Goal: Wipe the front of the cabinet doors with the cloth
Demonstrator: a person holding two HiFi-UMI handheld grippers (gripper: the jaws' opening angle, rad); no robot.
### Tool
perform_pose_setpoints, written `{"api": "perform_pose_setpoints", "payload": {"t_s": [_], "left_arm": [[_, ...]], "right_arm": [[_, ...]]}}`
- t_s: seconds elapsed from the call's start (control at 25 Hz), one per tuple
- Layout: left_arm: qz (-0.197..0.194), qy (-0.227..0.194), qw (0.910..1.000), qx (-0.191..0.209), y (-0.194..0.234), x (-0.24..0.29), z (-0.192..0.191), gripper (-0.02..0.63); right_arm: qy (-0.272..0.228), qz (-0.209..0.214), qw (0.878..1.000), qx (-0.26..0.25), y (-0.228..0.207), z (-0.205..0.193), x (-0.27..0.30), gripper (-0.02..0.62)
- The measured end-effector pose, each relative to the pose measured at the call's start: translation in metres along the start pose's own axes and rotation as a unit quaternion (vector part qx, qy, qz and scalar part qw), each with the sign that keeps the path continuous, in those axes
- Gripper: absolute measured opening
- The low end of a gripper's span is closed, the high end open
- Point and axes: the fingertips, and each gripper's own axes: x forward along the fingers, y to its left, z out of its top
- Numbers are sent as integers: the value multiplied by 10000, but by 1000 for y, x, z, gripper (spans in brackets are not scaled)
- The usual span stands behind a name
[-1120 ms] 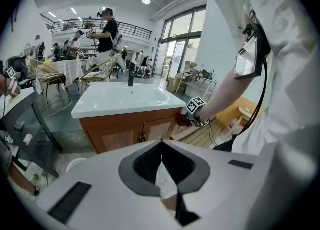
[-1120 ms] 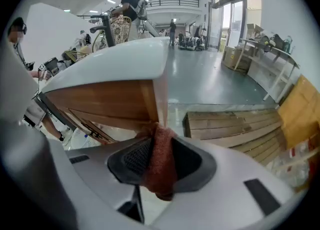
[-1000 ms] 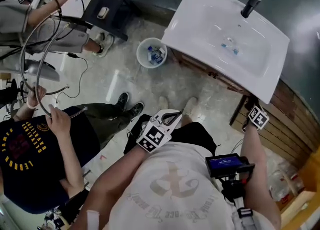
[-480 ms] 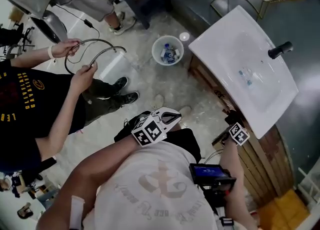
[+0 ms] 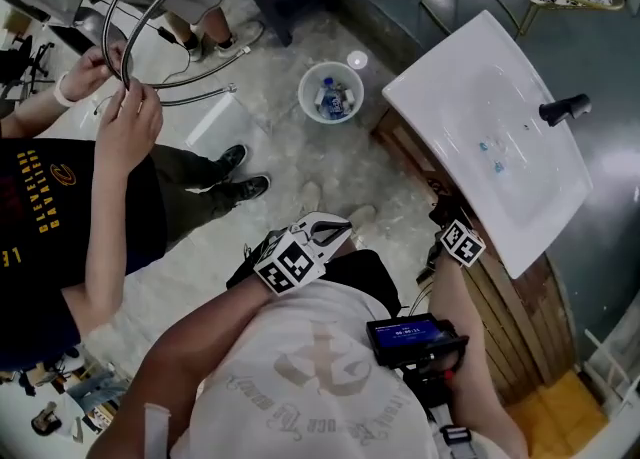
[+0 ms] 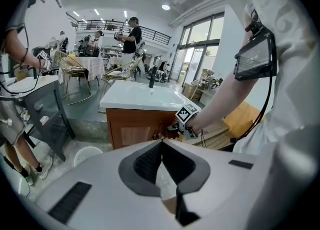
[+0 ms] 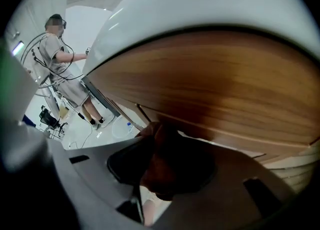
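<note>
Fingers of the right gripper (image 7: 159,139) are clamped on the dark cloth (image 7: 172,166), which is bunched between them just beside the cabinet door (image 7: 215,83). The left gripper (image 6: 161,146) is held with its fingers closed together, empty.

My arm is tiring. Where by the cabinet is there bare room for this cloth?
The white sink top is mostly bare, up to the black faucet. The floor between the bin and the wearer's shoes is open too. Crowded: the left, where a bystander handles hoses, and the cabinet front, where the right claw grips the cloth.
</note>
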Motion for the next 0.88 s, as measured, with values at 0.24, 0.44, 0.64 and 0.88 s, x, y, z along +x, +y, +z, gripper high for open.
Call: {"api": "perform_pose_setpoints", "payload": {"t_s": [0.24,0.44,0.64,0.88], "left_arm": [[-30,-5,10000,-40,19,-19,-5,12],[94,-65,9999,-121,40,-35,-9,12],[161,-15,9996,-212,56,-45,-19,12],[197,22,9997,-168,70,-60,-29,12]], "right_arm": [[-174,234,9994,174,52,24,16,121],[-201,294,9981,509,88,35,38,121],[-200,572,9977,318,133,54,65,121],[-287,733,9954,540,180,61,91,121]]}}
